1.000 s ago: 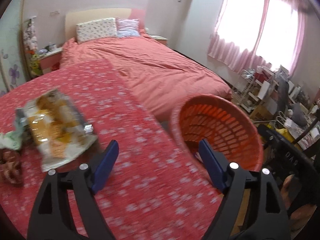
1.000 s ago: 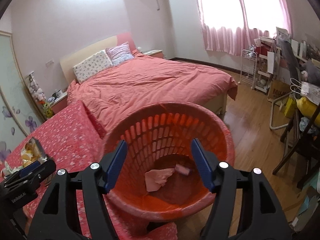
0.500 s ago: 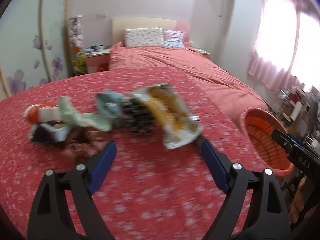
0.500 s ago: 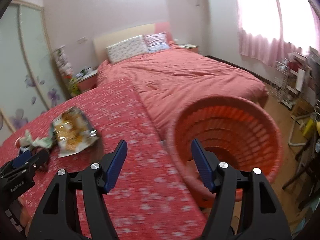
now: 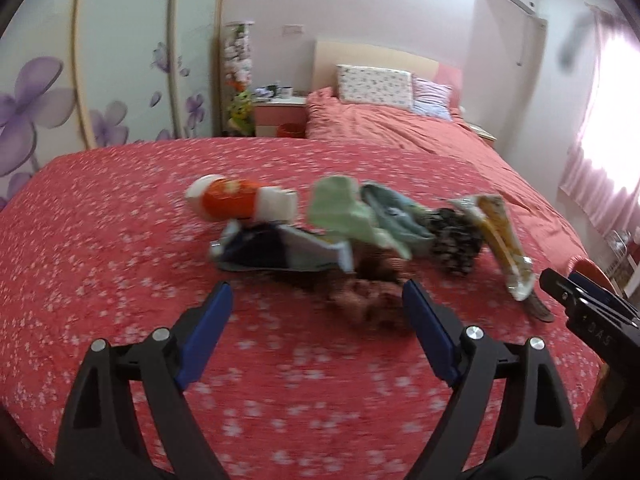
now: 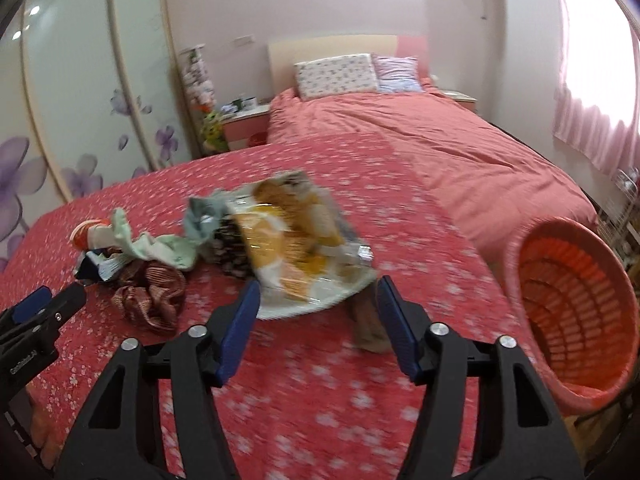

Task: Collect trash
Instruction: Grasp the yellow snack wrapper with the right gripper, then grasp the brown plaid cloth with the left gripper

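A pile of trash (image 6: 224, 248) lay in the middle of the table (image 6: 320, 400) with the red flowered cloth. A yellow snack bag (image 6: 296, 248) sat on its right side. The orange basket (image 6: 576, 320) stood off the right edge. The left tool (image 5: 316, 332) was spread wide and held nothing. The right tool (image 6: 318, 320) was closing, with nothing between its jaws.

Bright daylight blown out at the curtained window (image 6: 592, 92), motion blur across the bedspread (image 5: 280, 360), fisheye bending, dark corners
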